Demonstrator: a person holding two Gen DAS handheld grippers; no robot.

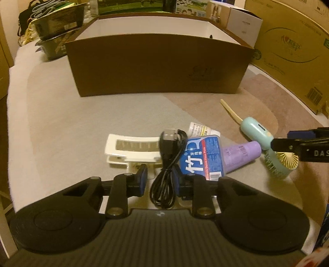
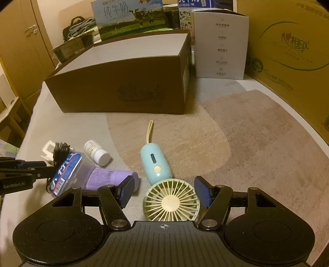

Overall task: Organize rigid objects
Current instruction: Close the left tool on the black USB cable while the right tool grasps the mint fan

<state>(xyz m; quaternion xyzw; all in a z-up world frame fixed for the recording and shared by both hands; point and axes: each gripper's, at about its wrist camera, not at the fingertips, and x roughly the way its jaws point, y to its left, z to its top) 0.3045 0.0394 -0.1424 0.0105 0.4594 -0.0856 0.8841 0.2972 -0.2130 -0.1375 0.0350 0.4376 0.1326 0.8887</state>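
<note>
A brown open box [image 1: 156, 67] stands at the back, also in the right wrist view [image 2: 123, 90]. In front lie a white hair clip [image 1: 127, 150], a coiled black USB cable [image 1: 168, 164], a blue floss-pick box [image 1: 202, 156], a purple tube [image 1: 240, 154], a small white bottle [image 1: 199, 128] and a teal handheld fan [image 2: 164, 180]. My left gripper [image 1: 159, 180] is open, its pads on either side of the cable's coil. My right gripper [image 2: 166, 192] is open around the fan's round head [image 2: 171, 202], not touching it.
A large cardboard carton [image 2: 287, 51] lines the right side. A white printed box [image 2: 221, 45] and milk cartons [image 2: 127, 18] stand behind the brown box. Dark bags [image 1: 53, 26] sit at the back left. A beige fuzzy mat [image 2: 246, 133] covers the right of the table.
</note>
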